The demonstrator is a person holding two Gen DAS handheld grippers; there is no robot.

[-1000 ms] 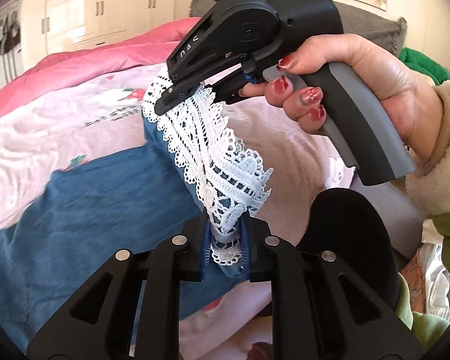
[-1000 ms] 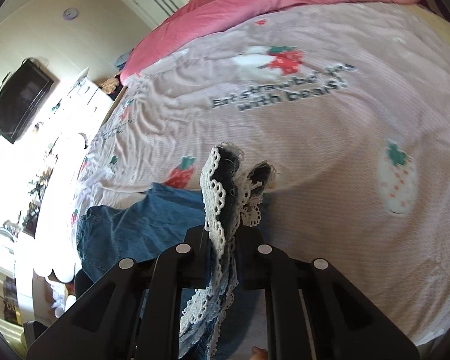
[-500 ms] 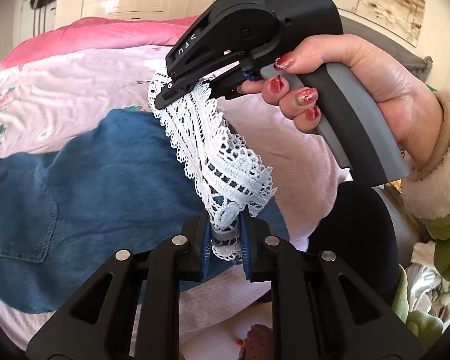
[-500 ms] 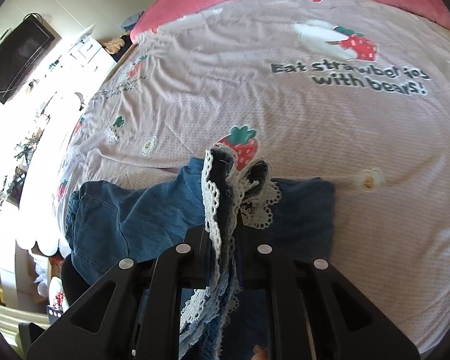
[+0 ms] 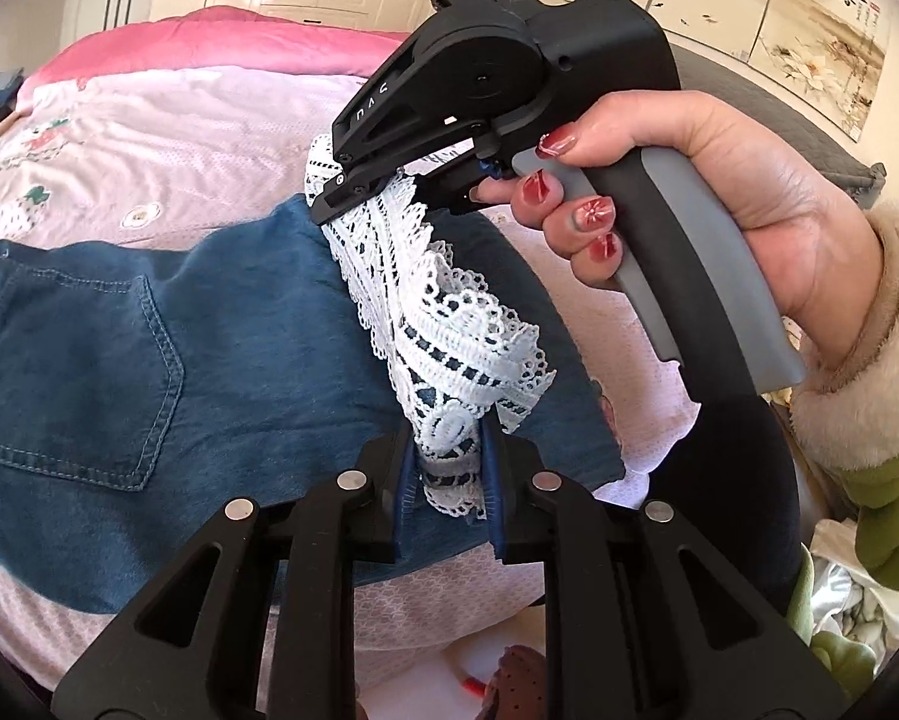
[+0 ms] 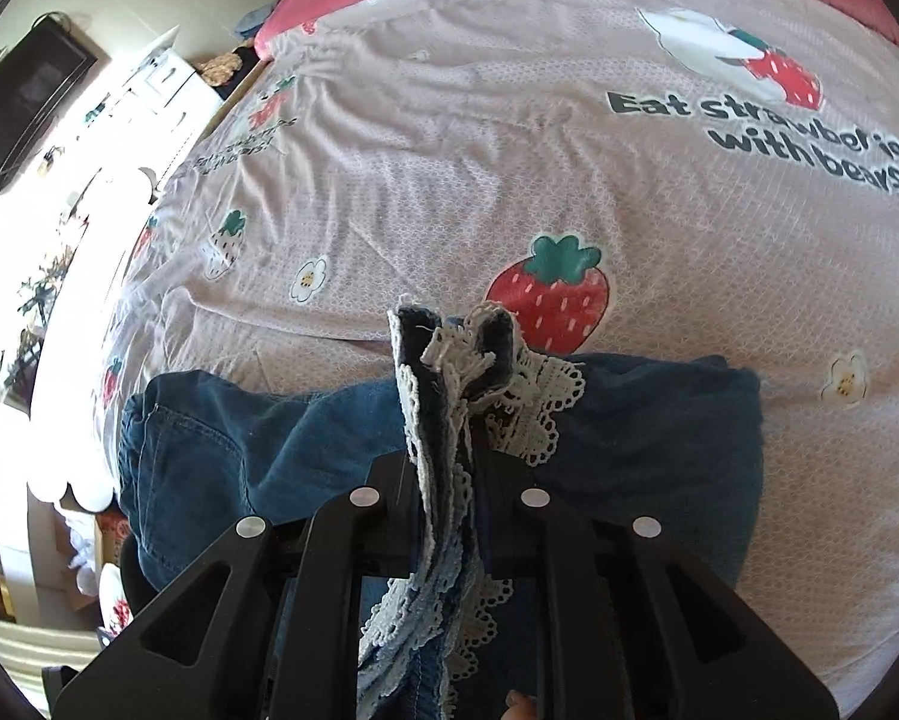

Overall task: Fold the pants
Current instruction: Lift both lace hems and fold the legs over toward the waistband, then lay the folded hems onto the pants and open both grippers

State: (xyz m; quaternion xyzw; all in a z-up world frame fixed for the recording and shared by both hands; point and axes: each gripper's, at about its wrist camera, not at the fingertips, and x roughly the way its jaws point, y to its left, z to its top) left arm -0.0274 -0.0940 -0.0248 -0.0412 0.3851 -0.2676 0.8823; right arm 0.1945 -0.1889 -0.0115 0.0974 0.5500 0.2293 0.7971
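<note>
Blue denim pants [image 5: 149,360] with a white lace hem [image 5: 449,324] lie on a pink strawberry-print bed sheet [image 5: 149,150]. My left gripper [image 5: 446,468] is shut on one end of the lace hem. My right gripper [image 5: 329,207], held by a hand [image 5: 719,180], pinches the hem's other end above the pants. In the right wrist view the lace hem [image 6: 527,402] still sits bunched between the jaws of the right gripper [image 6: 449,450], which are opening slightly. The pants [image 6: 239,450] spread below it, back pocket to the left.
The bed sheet [image 6: 509,180] stretches far beyond the pants, with a pink duvet [image 5: 209,42] at the back. The bed's edge, a white scalloped shelf [image 6: 89,480] and clutter lie to the left in the right wrist view. A television [image 6: 23,108] hangs on the wall.
Both grippers have carried the lace hem across and a little down, over the pants' upper part. The back pocket has come into view beneath the hem.
</note>
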